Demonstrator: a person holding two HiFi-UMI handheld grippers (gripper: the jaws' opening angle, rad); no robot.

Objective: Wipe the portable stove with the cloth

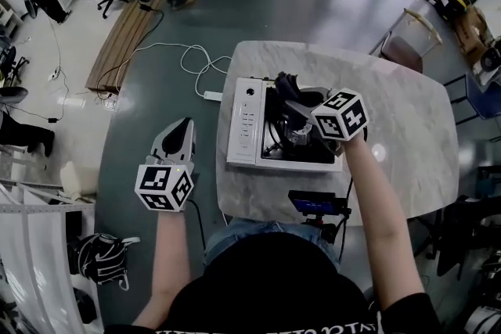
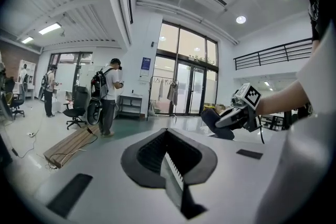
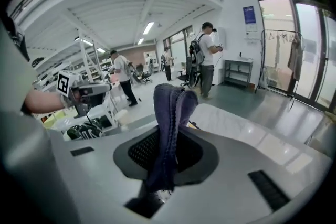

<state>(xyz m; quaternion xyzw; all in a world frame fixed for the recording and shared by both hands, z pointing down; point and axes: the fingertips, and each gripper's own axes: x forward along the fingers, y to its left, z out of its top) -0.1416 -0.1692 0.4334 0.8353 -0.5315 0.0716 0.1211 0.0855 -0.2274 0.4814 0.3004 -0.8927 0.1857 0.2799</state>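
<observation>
Right claw (image 1: 291,102) was clenched on the cloth (image 3: 169,128). A dark purple fold was pinched low between the jaws, and the loose end stood up past them. In the head view it hung over the black burner well of the portable stove (image 1: 246,121), centre frame, on the marble counter (image 1: 407,121). I could not tell whether the cloth was touching the metal.

Left claw (image 1: 185,129) was closed on nothing, its jaws pressed together. It sat at lower left of the frame, off the counter edge and well apart from the stove.

Judgement: the wipe looked to be at or near its start, with the cloth over the well and the white control strip on the left still to be covered.

Notes for doing it well:
- Tip the right claw down so the free fold lies flat on the surface. With only the pinched edge down, it would scrape rather than wipe.
- Keep the clamp firm; a thin fold could slip out under drag.
- Stroke along the panel rather than across the black pan supports, where the weave would likely snag.
- The stove is light and could slide on smooth marble. Bring the left claw in against its near left side to brace it.
- Go gently over the knob and buttons on the white strip.
</observation>
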